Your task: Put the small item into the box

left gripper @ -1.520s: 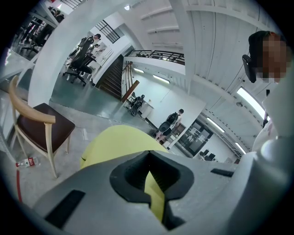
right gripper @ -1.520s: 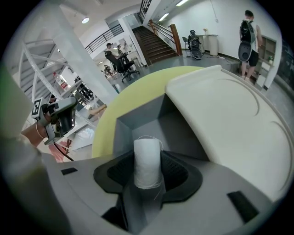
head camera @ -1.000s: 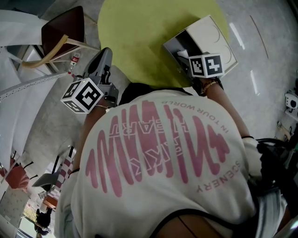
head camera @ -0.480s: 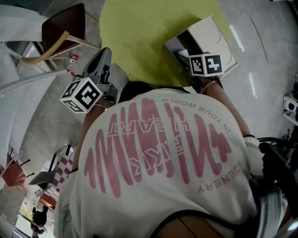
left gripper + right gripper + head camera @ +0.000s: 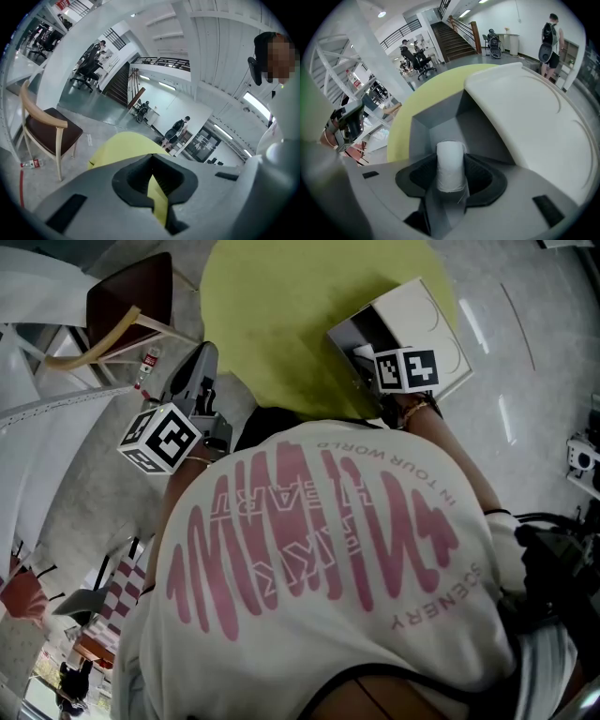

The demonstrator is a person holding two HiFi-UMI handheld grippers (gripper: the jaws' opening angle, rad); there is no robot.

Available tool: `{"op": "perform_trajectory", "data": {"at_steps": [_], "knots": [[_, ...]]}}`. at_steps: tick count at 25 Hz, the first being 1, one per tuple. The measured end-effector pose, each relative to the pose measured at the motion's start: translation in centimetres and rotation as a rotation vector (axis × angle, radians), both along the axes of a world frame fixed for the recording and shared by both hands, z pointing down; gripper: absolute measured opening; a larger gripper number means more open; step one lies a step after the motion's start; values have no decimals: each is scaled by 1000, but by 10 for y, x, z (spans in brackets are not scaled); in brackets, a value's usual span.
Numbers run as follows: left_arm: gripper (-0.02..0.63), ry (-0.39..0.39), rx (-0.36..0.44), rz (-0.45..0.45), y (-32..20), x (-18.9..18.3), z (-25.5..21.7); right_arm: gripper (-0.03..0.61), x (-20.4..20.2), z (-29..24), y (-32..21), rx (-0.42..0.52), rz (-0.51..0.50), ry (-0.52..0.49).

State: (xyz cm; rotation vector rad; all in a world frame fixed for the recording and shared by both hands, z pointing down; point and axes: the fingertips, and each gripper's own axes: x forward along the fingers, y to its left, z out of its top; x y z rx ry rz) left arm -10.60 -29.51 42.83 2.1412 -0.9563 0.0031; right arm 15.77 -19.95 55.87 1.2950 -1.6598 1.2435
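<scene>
Jaws of the right gripper [image 5: 451, 161] pinch the small white cylinder [image 5: 451, 173], holding it over the open grey interior of the box [image 5: 433, 124]. The box's white lid [image 5: 529, 108] lies open alongside. Left gripper [image 5: 151, 164] jaws are pressed together, empty, beside the yellow round table [image 5: 119, 147]. A chair [image 5: 47, 129] stands beyond.

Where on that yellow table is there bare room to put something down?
The yellow table is bare across its far and left side, from the open box to the left rim. The box's grey floor looks bare. Crowded: the near right edge, where the right gripper holds a white roll over the box.
</scene>
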Motion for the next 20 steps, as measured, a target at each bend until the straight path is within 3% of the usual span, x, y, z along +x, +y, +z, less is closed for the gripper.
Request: {"op": "perform_trajectory", "data": {"at_steps": [11,20], "knots": [[8,-13,18,-108,37,-23,-10,181,2,-1,5,13,6,3],[8,-31,26,-246,94,-40,-27,181,4,-5,11,27,-33,15]]}}
